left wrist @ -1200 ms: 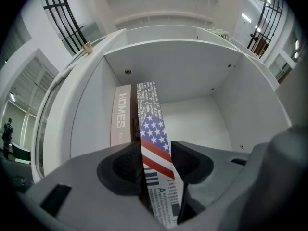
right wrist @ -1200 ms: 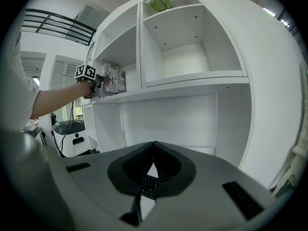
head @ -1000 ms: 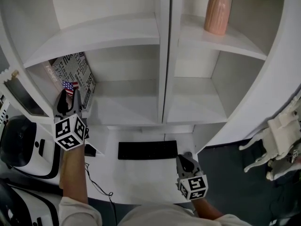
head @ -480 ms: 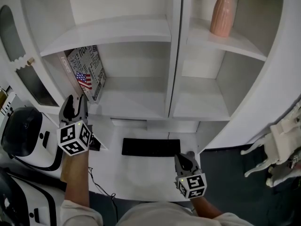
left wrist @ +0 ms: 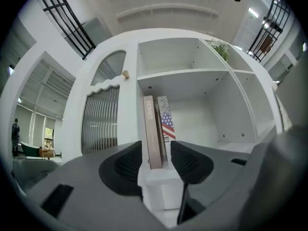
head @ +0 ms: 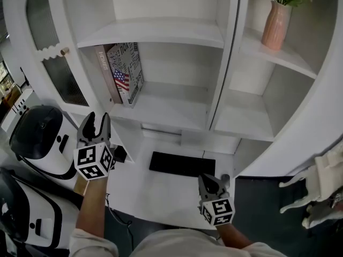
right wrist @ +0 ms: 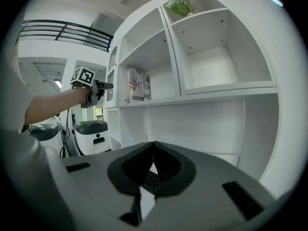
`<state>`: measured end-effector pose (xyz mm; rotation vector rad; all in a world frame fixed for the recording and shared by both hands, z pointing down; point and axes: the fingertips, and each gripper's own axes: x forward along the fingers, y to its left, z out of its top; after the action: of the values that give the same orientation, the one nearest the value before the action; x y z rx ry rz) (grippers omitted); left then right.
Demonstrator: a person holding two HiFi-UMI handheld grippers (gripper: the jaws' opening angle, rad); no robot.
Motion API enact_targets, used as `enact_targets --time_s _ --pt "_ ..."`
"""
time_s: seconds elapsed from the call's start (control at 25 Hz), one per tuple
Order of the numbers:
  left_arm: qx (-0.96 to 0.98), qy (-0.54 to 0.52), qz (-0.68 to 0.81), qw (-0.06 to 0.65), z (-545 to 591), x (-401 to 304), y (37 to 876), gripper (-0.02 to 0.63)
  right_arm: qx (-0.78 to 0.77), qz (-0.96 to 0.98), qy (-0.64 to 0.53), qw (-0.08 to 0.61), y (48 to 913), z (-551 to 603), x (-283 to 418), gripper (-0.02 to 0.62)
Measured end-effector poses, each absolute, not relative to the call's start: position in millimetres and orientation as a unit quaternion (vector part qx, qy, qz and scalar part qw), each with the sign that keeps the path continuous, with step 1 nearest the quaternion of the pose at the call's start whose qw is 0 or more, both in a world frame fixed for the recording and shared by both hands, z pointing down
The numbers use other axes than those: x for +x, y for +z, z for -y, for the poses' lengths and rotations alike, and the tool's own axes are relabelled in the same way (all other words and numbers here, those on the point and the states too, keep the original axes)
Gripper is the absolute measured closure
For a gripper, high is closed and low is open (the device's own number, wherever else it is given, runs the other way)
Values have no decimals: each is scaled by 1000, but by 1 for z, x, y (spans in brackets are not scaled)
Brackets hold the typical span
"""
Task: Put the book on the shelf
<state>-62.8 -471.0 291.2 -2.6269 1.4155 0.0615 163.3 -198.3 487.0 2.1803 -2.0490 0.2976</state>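
- Broadly, a white shelf unit (head: 161, 32) fills the head view, split by an upright into left and right compartments.
- An arched door with ribbed glass (head: 53, 63) stands at its left edge.
- A white machine with a dark top (head: 37, 138) sits low at the left, beside the left arm.
- A black keyboard (head: 182, 164) lies on the white surface below the shelves, between the two grippers.
- A pink vase (head: 276, 25) with green leaves stands in the upper right compartment.
- The book (head: 126, 74), with a flag on its cover, stands upright at the left end of the lower left compartment.
- The left gripper (head: 98, 121) is held below the book and apart from it, jaws spread, nothing between them.
- The right gripper (head: 213, 183) hangs low over the white surface, jaws pressed together and empty.
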Motion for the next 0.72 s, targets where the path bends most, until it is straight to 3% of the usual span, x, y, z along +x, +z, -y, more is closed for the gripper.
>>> enact_targets --time_s 0.32,0.72 --pt "-868 -6 -492 62 437 -111 320 430 694 712 82 67 476 212 131 592" --pt "-859 -36 -510 22 377 -169 373 500 661 744 63 74 465 217 93 592"
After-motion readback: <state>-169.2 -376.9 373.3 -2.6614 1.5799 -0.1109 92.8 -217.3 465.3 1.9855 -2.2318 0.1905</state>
